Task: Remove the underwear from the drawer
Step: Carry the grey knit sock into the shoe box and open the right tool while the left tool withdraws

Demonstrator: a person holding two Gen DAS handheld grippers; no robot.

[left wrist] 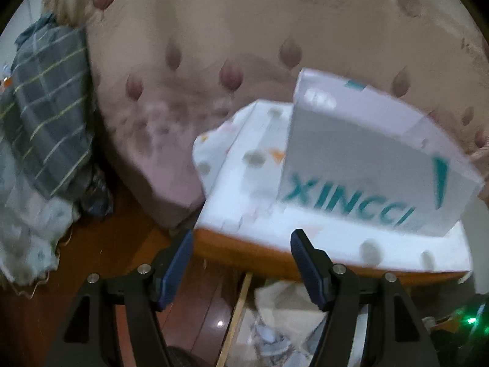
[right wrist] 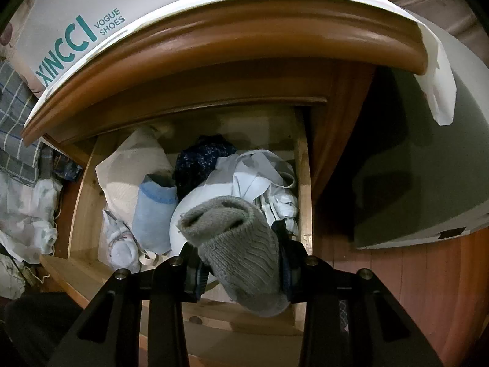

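Glossy wooden nightstand (right wrist: 275,35), knitted sock (right wrist: 241,250)

We see wooden nightstand (right wrist: 275,39): white cloth (left wrist: 244,183) on top, shoe box (left wrist: 366,159) on cloth; open drawer (right wrist: 304,183) below holds clothes.

There is one open drawer (right wrist: 302,165) with a pile of clothes inside. One gray knit piece (right wrist: 241,244) sits at 6 o'clock. One blue roll (right wrist: 154,211) lies at 8 o'clock and one dark blue piece (right wrist: 201,156) at 12 o'clock. One shoe box (left wrist: 366,165) stands on the surface (right wrist: 214,46). One bed (left wrist: 244,46) is there.
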